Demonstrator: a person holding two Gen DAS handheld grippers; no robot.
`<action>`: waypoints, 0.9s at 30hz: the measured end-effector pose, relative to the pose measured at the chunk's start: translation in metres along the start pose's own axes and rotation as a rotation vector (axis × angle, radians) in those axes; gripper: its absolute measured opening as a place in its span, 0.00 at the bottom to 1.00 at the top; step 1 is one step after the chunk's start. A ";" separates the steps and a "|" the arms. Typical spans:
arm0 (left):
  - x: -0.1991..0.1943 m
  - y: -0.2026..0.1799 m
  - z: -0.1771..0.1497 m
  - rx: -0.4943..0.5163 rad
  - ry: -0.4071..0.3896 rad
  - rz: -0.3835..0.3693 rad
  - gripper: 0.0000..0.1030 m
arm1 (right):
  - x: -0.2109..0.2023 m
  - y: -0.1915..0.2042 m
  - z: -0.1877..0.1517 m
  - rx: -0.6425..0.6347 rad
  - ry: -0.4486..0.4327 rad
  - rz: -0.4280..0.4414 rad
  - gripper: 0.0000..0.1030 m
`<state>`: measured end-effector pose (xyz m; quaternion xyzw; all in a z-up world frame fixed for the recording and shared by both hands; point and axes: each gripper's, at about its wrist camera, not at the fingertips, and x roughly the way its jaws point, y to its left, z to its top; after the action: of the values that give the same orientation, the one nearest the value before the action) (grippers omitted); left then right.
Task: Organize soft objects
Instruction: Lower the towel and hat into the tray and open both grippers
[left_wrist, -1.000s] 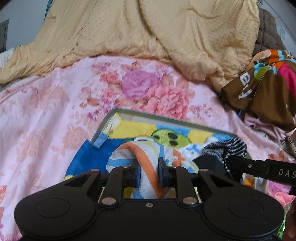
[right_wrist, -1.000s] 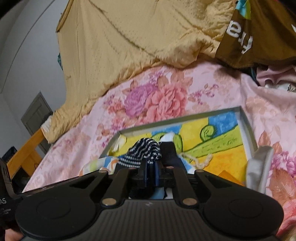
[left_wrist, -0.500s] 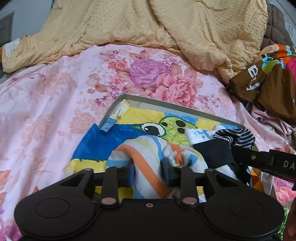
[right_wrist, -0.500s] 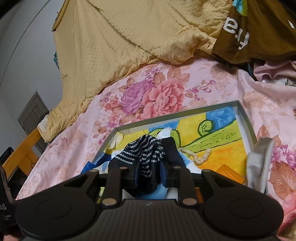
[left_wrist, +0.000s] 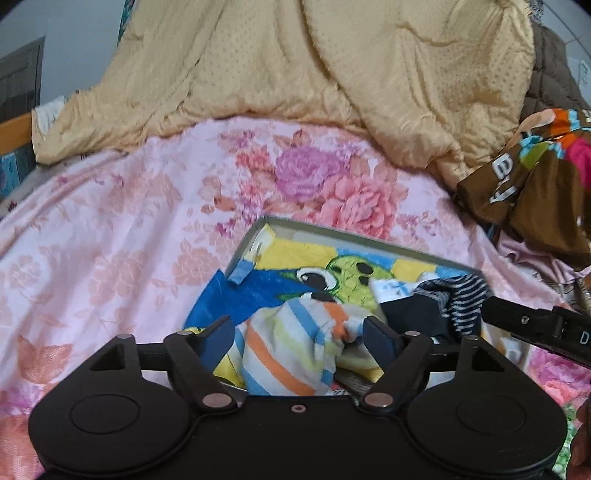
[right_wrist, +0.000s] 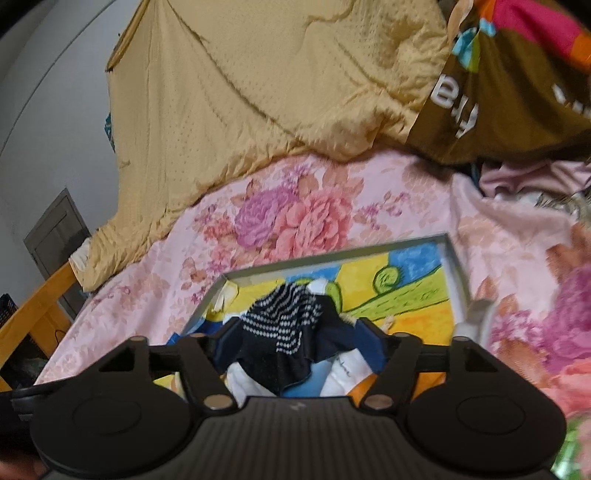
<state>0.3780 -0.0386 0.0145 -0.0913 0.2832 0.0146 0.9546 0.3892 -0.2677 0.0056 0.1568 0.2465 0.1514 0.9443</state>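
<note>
A shallow grey-rimmed box (left_wrist: 332, 230) with a colourful cartoon lining lies on the bed. A white sock with orange, blue and yellow stripes (left_wrist: 288, 350) lies in its near part, between the spread fingers of my left gripper (left_wrist: 301, 334), which is open. A navy sock with white dots and stripes (right_wrist: 284, 328) lies in the box (right_wrist: 332, 258) between the spread fingers of my right gripper (right_wrist: 299, 339), also open. That dark sock shows in the left wrist view (left_wrist: 447, 299), beside the striped one.
A pink floral sheet (left_wrist: 129, 221) covers the bed. A crumpled yellow quilt (left_wrist: 314, 74) is heaped at the back. A brown printed garment (left_wrist: 528, 192) lies at the right. A pale sock (right_wrist: 476, 321) hangs at the box's right rim. A wooden bed frame (right_wrist: 33, 314) is at the left.
Both grippers were shut on their socks one second ago. Both have opened wide, and the socks now lie loose in the box.
</note>
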 end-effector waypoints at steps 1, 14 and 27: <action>-0.006 -0.001 0.001 0.005 -0.008 -0.001 0.79 | -0.006 0.000 0.001 0.000 -0.010 -0.004 0.75; -0.100 -0.002 -0.008 -0.014 -0.107 -0.044 0.96 | -0.096 0.028 -0.003 -0.087 -0.112 -0.014 0.93; -0.174 0.008 -0.043 0.007 -0.153 -0.053 0.99 | -0.171 0.065 -0.042 -0.189 -0.191 -0.043 1.00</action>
<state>0.2084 -0.0347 0.0725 -0.0940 0.2070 -0.0046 0.9738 0.2119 -0.2615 0.0661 0.0758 0.1433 0.1382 0.9770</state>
